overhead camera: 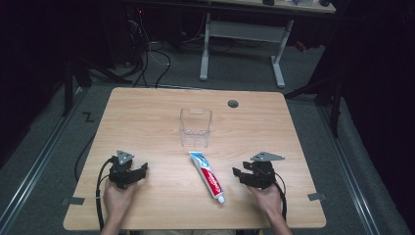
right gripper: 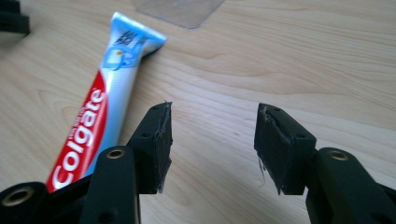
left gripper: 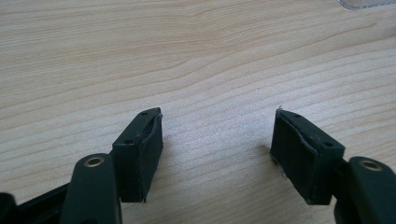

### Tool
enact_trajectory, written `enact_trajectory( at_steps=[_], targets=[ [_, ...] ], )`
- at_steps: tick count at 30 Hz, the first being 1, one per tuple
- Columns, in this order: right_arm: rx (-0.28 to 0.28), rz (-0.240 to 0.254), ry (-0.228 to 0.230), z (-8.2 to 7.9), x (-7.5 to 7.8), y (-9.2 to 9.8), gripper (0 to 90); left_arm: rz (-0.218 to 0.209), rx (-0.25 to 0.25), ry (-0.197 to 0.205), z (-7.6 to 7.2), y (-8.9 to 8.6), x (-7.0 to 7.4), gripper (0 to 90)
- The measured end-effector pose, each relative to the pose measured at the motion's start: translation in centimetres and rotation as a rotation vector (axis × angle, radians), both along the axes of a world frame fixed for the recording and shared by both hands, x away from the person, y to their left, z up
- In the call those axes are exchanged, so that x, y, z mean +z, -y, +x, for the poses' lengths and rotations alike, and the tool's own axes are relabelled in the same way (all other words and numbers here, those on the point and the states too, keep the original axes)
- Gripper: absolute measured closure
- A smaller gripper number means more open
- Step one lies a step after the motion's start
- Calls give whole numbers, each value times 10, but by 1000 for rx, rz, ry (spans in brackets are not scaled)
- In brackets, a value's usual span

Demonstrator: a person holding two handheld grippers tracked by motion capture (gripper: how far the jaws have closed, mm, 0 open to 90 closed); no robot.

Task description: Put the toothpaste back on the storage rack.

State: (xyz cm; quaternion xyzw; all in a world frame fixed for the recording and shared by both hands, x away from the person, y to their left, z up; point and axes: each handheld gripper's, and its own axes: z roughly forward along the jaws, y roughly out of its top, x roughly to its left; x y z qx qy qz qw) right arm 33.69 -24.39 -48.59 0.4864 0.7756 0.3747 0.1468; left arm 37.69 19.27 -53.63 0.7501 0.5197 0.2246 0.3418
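We rest both grippers on the table with jaws spread wide and empty, the left gripper (overhead camera: 128,171) well apart from the toothpaste tube (overhead camera: 207,176), the right gripper (overhead camera: 252,174) just beside it. To lift the tube, we should probably close the right jaws across its middle. The clear bin (overhead camera: 195,128) beyond looks empty, though its transparency leaves some doubt.
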Motion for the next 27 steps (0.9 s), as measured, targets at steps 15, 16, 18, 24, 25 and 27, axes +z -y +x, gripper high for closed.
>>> enact_trajectory(
  at_steps=[15, 16, 18, 24, 25, 27],
  targets=[
    [139, -29, -5, 15, 12, -52, 482, -1, -3, 1, 0, 0, 0, 331],
    [147, -36, -8, 16, 12, -56, 479, -1, -5, 0, 0, 0, 0, 330],
    [160, -43, -15, 19, 11, -63, 470, -2, -6, 0, 0, 0, 0, 327],
    [179, -73, -55, 26, 6, -78, 455, -2, -7, 0, 0, 0, 0, 325],
    [183, -77, -62, 28, 4, -81, 451, -2, -6, 1, 0, 0, 0, 324],
    [186, -86, -77, 30, 2, -89, 444, 1, -7, 1, 0, 1, 0, 323]
  ],
)
